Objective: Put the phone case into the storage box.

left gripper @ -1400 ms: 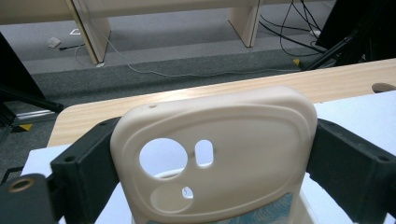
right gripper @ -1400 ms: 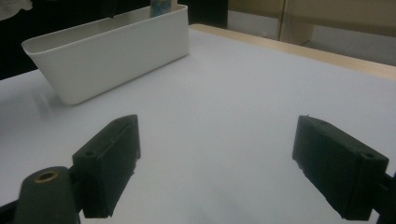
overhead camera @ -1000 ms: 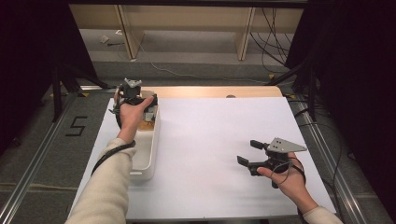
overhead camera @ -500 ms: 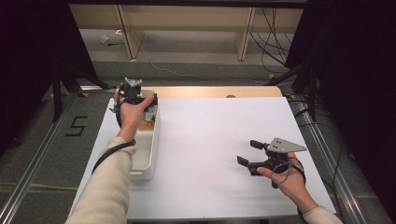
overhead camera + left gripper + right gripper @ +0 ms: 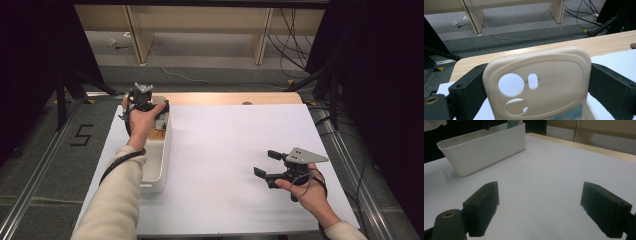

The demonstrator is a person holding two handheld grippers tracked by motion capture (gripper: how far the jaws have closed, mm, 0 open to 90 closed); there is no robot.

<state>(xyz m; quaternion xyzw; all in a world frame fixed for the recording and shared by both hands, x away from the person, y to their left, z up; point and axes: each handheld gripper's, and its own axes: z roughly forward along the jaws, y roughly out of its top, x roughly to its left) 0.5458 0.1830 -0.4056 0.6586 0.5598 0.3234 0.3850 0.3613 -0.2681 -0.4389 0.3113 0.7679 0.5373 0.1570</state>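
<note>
1. High view: the left gripper [image 5: 145,100] hovers over the far end of the white bin [image 5: 156,165]; the right gripper [image 5: 270,165] rests spread apart on the white table [image 5: 225,150].
2. Left gripper view: both jaws clamp a cream phone case [image 5: 537,82].
3. Right gripper view: jaws gape, empty, the bin [image 5: 484,150] well ahead.

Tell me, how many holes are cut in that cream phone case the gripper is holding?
3 on the phone case: a big round one at left, a small slot beside it, another round one below. The lower part is cut off, so more may be hidden.
</note>
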